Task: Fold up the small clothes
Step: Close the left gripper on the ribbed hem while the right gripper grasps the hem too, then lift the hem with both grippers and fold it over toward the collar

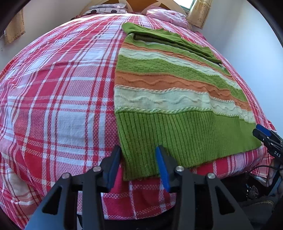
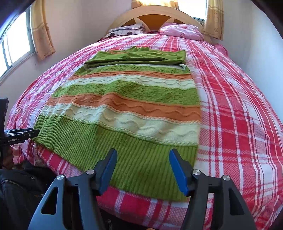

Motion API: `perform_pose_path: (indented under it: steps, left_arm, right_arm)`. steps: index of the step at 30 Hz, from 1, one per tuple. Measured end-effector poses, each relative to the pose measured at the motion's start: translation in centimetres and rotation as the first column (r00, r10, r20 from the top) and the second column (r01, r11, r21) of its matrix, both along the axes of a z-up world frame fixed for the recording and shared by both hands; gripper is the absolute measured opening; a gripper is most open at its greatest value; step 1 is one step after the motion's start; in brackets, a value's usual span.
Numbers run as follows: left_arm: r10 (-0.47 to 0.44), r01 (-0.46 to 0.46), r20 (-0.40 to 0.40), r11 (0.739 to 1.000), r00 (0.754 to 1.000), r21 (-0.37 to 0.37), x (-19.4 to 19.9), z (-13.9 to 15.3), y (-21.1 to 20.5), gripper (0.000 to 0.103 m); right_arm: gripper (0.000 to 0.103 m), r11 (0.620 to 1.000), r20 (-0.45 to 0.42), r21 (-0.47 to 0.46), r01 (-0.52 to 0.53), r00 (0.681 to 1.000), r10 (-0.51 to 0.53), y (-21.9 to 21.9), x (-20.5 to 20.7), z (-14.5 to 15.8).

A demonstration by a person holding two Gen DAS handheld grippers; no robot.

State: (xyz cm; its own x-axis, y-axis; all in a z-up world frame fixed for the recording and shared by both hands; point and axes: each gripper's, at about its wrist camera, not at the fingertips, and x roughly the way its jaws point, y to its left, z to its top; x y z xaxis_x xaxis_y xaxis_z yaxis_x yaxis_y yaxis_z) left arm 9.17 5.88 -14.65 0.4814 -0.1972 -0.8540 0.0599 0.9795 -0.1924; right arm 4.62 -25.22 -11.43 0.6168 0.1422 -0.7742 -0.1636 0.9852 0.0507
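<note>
A knitted sweater (image 1: 169,85) with green, orange and cream stripes lies flat on the bed, its green ribbed hem nearest me and its sleeves folded across the far end. My left gripper (image 1: 138,150) is open, its fingers straddling the hem's near left corner. My right gripper (image 2: 143,153) is open, with the hem's near right part (image 2: 141,159) between its fingers. The right gripper also shows at the right edge of the left wrist view (image 1: 265,136). The sweater fills the middle of the right wrist view (image 2: 127,99).
A red and white plaid bedcover (image 1: 58,92) covers the bed. A pink pillow (image 2: 180,31) and a patterned pillow (image 2: 125,30) lie by the wooden headboard (image 2: 155,15). Yellow curtains (image 2: 41,28) hang by the windows. A dark jacket (image 2: 16,182) lies below the bed's near edge.
</note>
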Motion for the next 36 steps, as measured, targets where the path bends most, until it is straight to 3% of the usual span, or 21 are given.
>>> perform_pose_path:
  steps: [1, 3, 5, 11, 16, 19, 20, 21, 22, 23, 25, 30, 36]
  left_arm:
    - [0.004, -0.004, -0.001, 1.000, 1.000, -0.003, 0.0, 0.0, 0.1, 0.040]
    - [0.005, -0.005, 0.002, 1.000, 1.000, -0.001, -0.1, 0.1, 0.3, 0.012]
    - [-0.006, 0.006, 0.024, 1.000, 1.000, 0.005, -0.3, 0.6, 0.2, 0.005]
    - [-0.032, 0.031, 0.062, 0.999, 0.998, 0.021, -0.2, 1.3, 0.2, 0.005]
    - [-0.015, 0.015, 0.029, 1.000, 0.999, 0.000, 0.3, 0.6, 0.5, 0.007]
    - [-0.001, 0.001, 0.010, 1.000, 1.000, -0.026, 0.5, 0.0, 0.7, 0.012]
    - [0.003, -0.003, 0.006, 0.999, 1.000, -0.042, 0.6, -0.1, 0.8, 0.013]
    - [0.006, -0.006, 0.004, 0.999, 1.000, -0.052, 0.6, -0.1, 0.9, 0.013]
    - [0.008, -0.008, 0.006, 0.998, 1.000, -0.068, 0.5, 0.0, 1.1, 0.013]
    - [0.006, -0.005, 0.015, 0.997, 1.000, -0.077, 0.4, 0.2, 1.3, 0.007]
    - [-0.008, 0.011, 0.048, 0.998, 0.999, -0.062, 0.2, 0.9, 1.2, 0.005]
    - [-0.019, 0.030, 0.153, 0.997, 0.988, -0.070, -0.2, 3.7, 1.6, 0.005]
    - [-0.036, 0.059, 0.221, 0.993, 0.975, -0.098, 0.4, 5.9, 1.7, 0.005]
  right_arm:
    - [0.062, 1.000, -0.003, 0.005, 0.012, 1.000, -0.012, -0.4, -0.2, 0.0]
    - [0.062, 0.999, -0.008, 0.008, 0.042, 0.999, -0.042, -1.3, -0.6, -0.1]
    - [0.062, 0.998, -0.014, 0.017, 0.065, 0.998, -0.065, -2.0, -0.9, -0.2]
    - [0.062, 0.994, -0.047, 0.023, 0.106, 0.993, -0.105, -3.2, -1.5, -0.8]
    - [0.062, 0.993, -0.049, 0.046, 0.105, 0.993, -0.103, -3.5, -2.2, -1.0]
    - [0.060, 0.989, -0.036, 0.114, 0.090, 0.996, -0.087, -3.6, -2.2, -1.3]
    - [0.056, 0.987, -0.032, 0.130, 0.098, 0.995, -0.094, -3.8, -2.3, -1.3]
    - [0.024, 0.985, -0.032, 0.142, 0.101, 0.995, -0.098, -4.0, -2.4, -1.3]
    - [0.011, 0.981, -0.046, 0.168, 0.098, 0.995, -0.091, -4.3, -2.3, -1.5]
    - [0.011, 0.971, -0.050, 0.217, 0.105, 0.994, -0.096, -5.0, -2.3, -1.5]
    - [0.003, 0.956, -0.033, 0.275, 0.104, 0.995, -0.099, -5.7, -2.5, -1.1]
    - [0.003, 0.948, 0.091, 0.306, 0.090, 0.988, -0.124, -6.4, -3.5, 1.5]
    - [0.003, 0.945, 0.161, 0.316, 0.082, 0.977, -0.138, -6.7, -3.1, 3.4]
